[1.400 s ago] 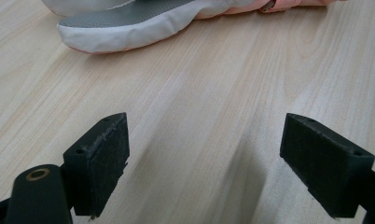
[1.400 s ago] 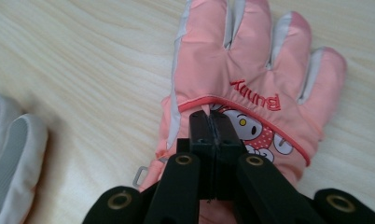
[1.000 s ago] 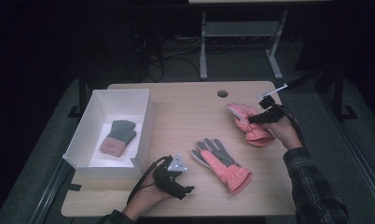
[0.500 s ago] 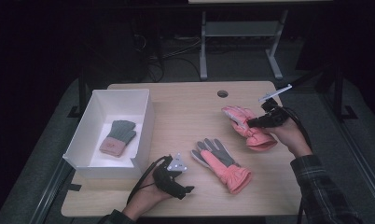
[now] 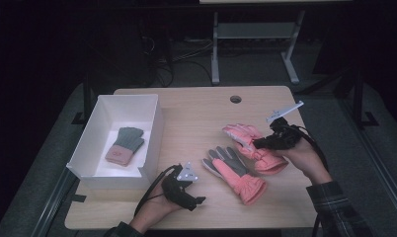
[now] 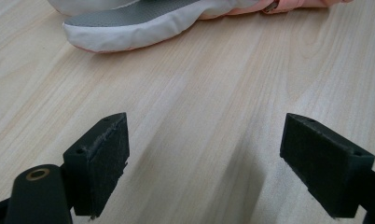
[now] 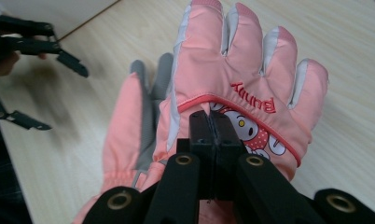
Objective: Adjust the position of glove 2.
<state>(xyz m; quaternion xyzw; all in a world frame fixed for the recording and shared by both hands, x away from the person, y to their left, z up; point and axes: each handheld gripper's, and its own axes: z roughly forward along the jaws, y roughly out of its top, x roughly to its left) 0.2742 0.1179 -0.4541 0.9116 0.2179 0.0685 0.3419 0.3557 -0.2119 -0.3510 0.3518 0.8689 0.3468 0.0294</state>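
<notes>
A pink ski glove with a cartoon print (image 7: 241,70) hangs from my right gripper (image 7: 209,125), whose jaws are shut on a pinch of fabric on its back. In the high view that held glove (image 5: 246,140) sits right of the table's middle, with the right gripper (image 5: 259,143) at its cuff side. Its mate (image 5: 233,170) lies palm up, grey side showing, just to the left and partly under it (image 7: 129,121). My left gripper (image 5: 194,190) rests at the front edge, open, jaws apart over bare wood (image 6: 204,140). A grey-and-white fingertip of the lying glove (image 6: 129,23) is ahead of it.
A white open box (image 5: 152,123) stands at the table's left and holds a small green and pink knitted glove (image 5: 123,144). A round cable hole (image 5: 235,98) is at the back of the table. Beyond the table are a metal stand and cables on a dark floor.
The right gripper has carried the pink glove leftward from the table's right edge and lifted it slightly, bringing it beside the lying glove. The left gripper has stayed still.
</notes>
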